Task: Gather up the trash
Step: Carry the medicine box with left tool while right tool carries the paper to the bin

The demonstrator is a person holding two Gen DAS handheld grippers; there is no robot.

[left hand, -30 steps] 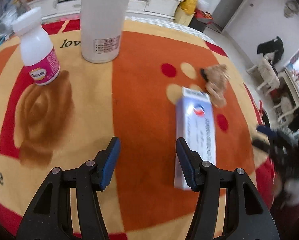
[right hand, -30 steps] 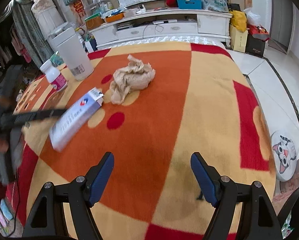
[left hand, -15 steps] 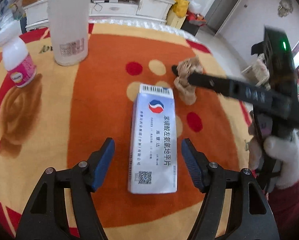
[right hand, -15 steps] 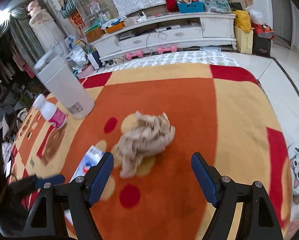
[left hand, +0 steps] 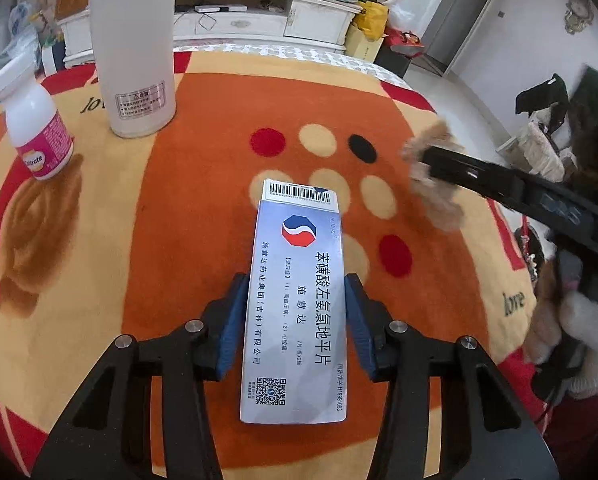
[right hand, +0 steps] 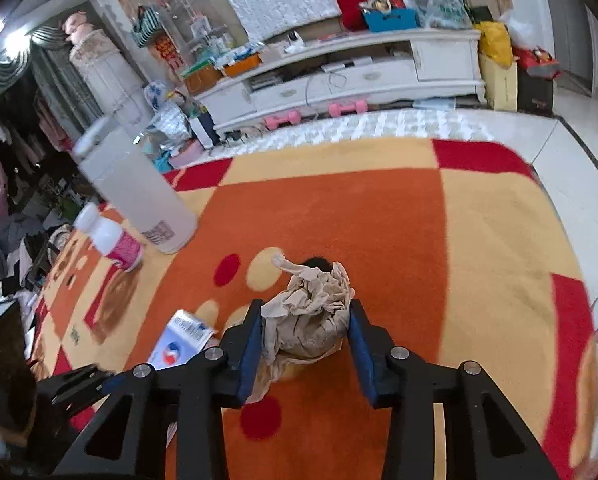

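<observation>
The medicine box (left hand: 295, 312) lies flat on the rug (left hand: 187, 200) between the 2 jaws of the left gripper (left hand: 295, 320), which have just been closing and now press its long sides. The crumpled paper (right hand: 311, 316) sits between the jaws of the right gripper (right hand: 305, 344), also just closing, pads touching it. Beyond the jaws stand a white flask (left hand: 133, 48) and a pill bottle (left hand: 35, 128), both closed. Both grippers tilt downward.
</observation>
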